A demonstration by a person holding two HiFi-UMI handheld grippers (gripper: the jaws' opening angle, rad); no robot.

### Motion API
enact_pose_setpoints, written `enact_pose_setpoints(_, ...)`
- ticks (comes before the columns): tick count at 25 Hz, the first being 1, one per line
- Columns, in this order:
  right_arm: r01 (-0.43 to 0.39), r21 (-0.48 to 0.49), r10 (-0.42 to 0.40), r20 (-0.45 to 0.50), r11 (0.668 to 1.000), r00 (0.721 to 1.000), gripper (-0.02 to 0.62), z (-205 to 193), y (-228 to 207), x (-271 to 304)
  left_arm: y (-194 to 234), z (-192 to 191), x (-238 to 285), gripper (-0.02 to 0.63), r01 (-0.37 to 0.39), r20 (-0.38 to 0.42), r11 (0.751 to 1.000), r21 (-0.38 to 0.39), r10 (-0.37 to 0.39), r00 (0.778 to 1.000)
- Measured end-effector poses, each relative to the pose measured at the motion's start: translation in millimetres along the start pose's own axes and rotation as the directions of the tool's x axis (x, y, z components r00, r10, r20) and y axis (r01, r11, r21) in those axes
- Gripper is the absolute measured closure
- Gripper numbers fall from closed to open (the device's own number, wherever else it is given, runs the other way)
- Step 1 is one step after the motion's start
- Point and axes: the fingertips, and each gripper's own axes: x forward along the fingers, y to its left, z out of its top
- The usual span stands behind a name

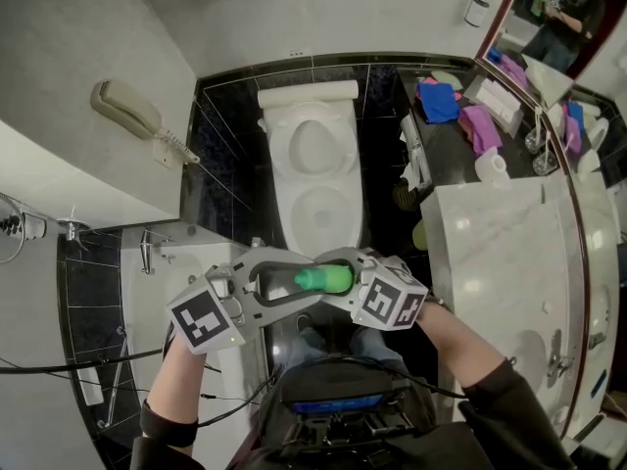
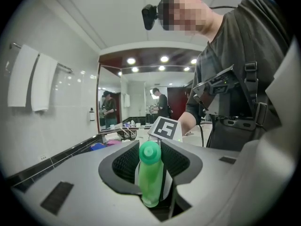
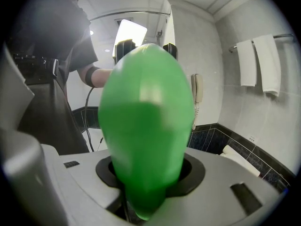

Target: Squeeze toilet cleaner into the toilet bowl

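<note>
A green plastic squeeze bottle of toilet cleaner (image 1: 326,280) is held in the air between the two grippers, near the person's body and on the near side of the white ceramic toilet (image 1: 313,164), whose lid is up and whose bowl is open. The bottle lies roughly level, cap end to the left. The right gripper (image 1: 347,282) is clamped on the bottle's wide body, which fills most of the right gripper view. The left gripper (image 1: 298,282) faces it from the left, its jaws drawn in against the narrow cap end. A beige wall telephone (image 1: 127,111) hangs to the far left, and a pale marble vanity counter (image 1: 500,253) runs along the right.
</note>
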Motion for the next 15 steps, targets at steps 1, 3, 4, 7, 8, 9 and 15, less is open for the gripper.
enact_pose_setpoints(1, -0.004, -0.001, 0.004, -0.002, 1.0, 1.0, 0.411, -2.7, 0.6, 0.9, -0.2, -1.3, 0.5, 0.46, 0.0, -0.005, 1.0, 0.005, 0.0, 1.0)
enact_pose_setpoints(3, -0.022, 0.0, 0.022, -0.004, 1.0, 1.0, 0.411, -6.3, 3.4, 1.8, -1.3, -2.9, 1.2, 0.46, 0.003, -0.009, 1.0, 0.027, -0.003, 1.0)
enact_pose_setpoints(4, -0.032, 0.002, 0.032, -0.003, 0.999, 0.999, 0.41, -7.4, 4.8, 2.1, -2.0, -2.5, 1.6, 0.46, 0.004, -0.006, 0.999, 0.039, -0.004, 1.0)
enact_pose_setpoints(7, -0.058, 0.006, 0.058, 0.0, 0.998, 0.998, 0.411, -1.7, 6.4, -0.9, -3.8, -1.3, 2.4, 0.462, 0.003, -0.002, 0.997, 0.073, -0.003, 1.0)
enact_pose_setpoints(8, -0.07, 0.011, 0.07, 0.004, 0.997, 0.998, 0.411, -0.1, 7.4, -1.8, -4.4, -0.8, 2.7, 0.462, 0.003, -0.004, 0.996, 0.089, -0.002, 1.0)
enact_pose_setpoints(9, -0.084, 0.017, 0.084, 0.009, 0.996, 0.996, 0.411, 1.0, 8.7, -2.3, -4.9, -0.2, 3.0, 0.463, 0.003, -0.006, 0.994, 0.107, -0.003, 1.0)
enact_pose_setpoints(15, -0.22, 0.077, 0.215, 0.074, 0.972, 0.974, 0.411, 12.1, 22.0, -6.4, -7.3, 7.8, 3.1, 0.466, 0.027, -0.013, 0.97, 0.243, -0.024, 1.0)
